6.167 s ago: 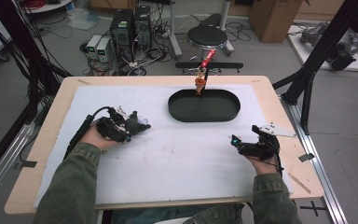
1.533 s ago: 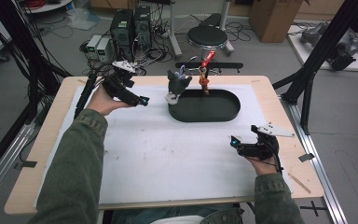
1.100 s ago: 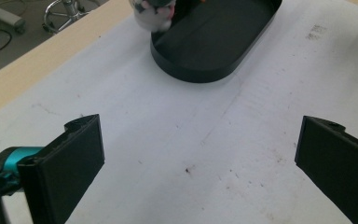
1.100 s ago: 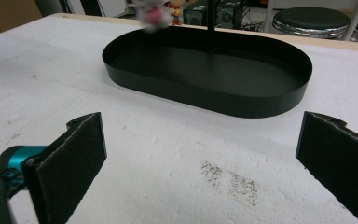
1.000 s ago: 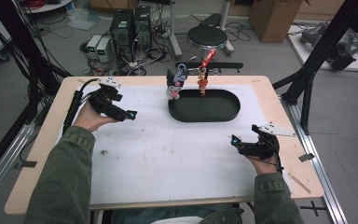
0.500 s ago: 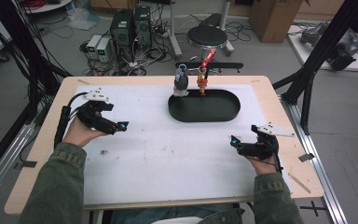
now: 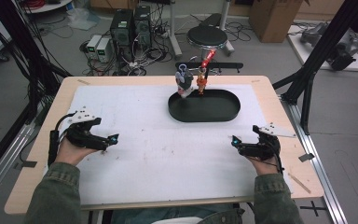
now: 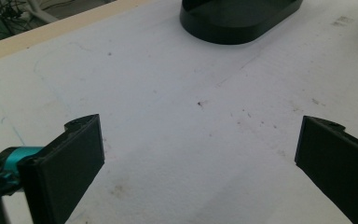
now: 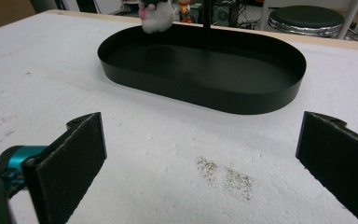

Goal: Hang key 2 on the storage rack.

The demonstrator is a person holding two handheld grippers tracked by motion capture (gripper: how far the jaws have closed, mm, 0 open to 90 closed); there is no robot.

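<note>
A black oval tray (image 7: pixel 214 106) sits at the far middle of the white mat (image 7: pixel 168 154). At its back rim a thin stand holds a small grey-and-white plush toy (image 7: pixel 183 84) and an orange figure (image 7: pixel 200 84). My left gripper (image 7: pixel 112 140) rests open near the table's left side, far from the tray. My right gripper (image 7: pixel 235 142) is open at the right, pointing left. In the left gripper view, the open left gripper (image 8: pixel 200 158) faces bare mat, with the tray (image 8: pixel 237 23) beyond. In the right gripper view, the open right gripper (image 9: pixel 200 158) faces the tray (image 9: pixel 205 60), the plush toy (image 9: pixel 156 16) and the orange figure (image 9: pixel 184 9).
Black frame legs (image 7: pixel 307 88) stand at the table's right edge. A stool (image 7: pixel 207 35), computer cases (image 7: pixel 130 23) and a cardboard box (image 7: pixel 272 11) are on the floor behind the table. The mat has dark smudges (image 9: pixel 223 175) in front of the tray.
My left gripper carried the plush toy to the stand by the tray, let it go there and drew back to the left front. The right gripper has stayed put.
</note>
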